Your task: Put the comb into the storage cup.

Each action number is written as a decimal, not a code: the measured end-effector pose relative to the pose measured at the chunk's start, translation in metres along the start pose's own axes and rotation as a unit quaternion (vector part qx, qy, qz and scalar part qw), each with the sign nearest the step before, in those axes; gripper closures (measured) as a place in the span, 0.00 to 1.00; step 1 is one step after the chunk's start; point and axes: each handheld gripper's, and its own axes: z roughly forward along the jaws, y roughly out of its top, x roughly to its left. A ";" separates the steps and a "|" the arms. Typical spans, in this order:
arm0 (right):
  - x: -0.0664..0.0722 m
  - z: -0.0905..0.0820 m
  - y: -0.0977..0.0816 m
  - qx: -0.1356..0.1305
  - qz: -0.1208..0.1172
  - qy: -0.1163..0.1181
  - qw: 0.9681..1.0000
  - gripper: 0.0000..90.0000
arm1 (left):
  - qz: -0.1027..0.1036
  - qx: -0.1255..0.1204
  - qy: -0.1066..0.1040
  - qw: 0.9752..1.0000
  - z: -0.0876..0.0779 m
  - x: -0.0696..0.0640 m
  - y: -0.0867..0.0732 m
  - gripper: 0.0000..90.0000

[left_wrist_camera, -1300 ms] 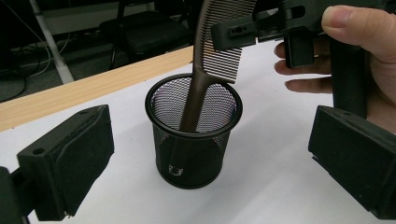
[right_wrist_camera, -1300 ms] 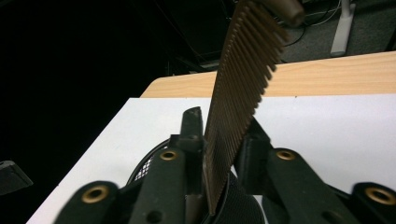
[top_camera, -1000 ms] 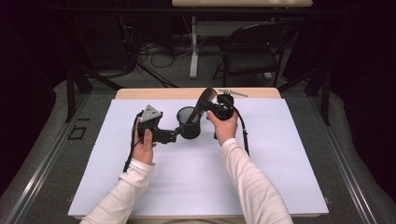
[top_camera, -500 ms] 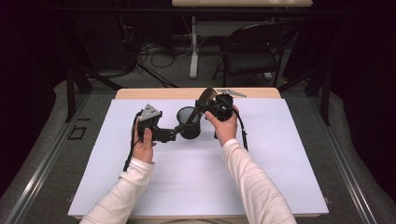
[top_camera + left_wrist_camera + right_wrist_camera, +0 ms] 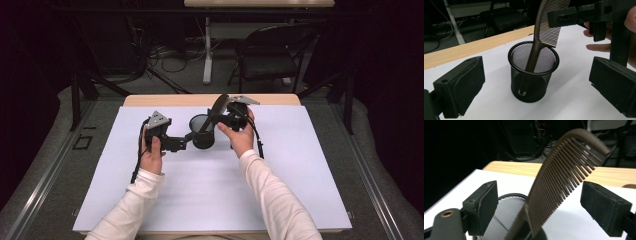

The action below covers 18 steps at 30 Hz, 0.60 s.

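Comb (image 5: 541,37): it is stood handle-down inside the black mesh cup (image 5: 533,82), leaning on the rim, teeth well above it.
Right gripper (image 5: 549,202): its jaws have just been opening; the comb's teeth are seen between the pads (image 5: 484,205) but are no longer pressed, so the comb is let go.
Left gripper (image 5: 534,87): it is held spread wide at either side of the cup, nothing clasped, no pad touching the mesh.
Risk, snag: if the right gripper is drawn back crookedly, the teeth may be caught by a pad and the comb dragged out.
Risk, tip: the cup is light and unbraced; it may be toppled by the leaning comb.
Table (image 5: 200,195): a white sheet is spread under everything.
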 end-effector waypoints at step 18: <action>0.009 -0.017 0.004 0.008 -0.062 -0.049 0.997 0.00 | -0.005 -0.004 0.001 1.000 -0.002 0.003 0.000 0.00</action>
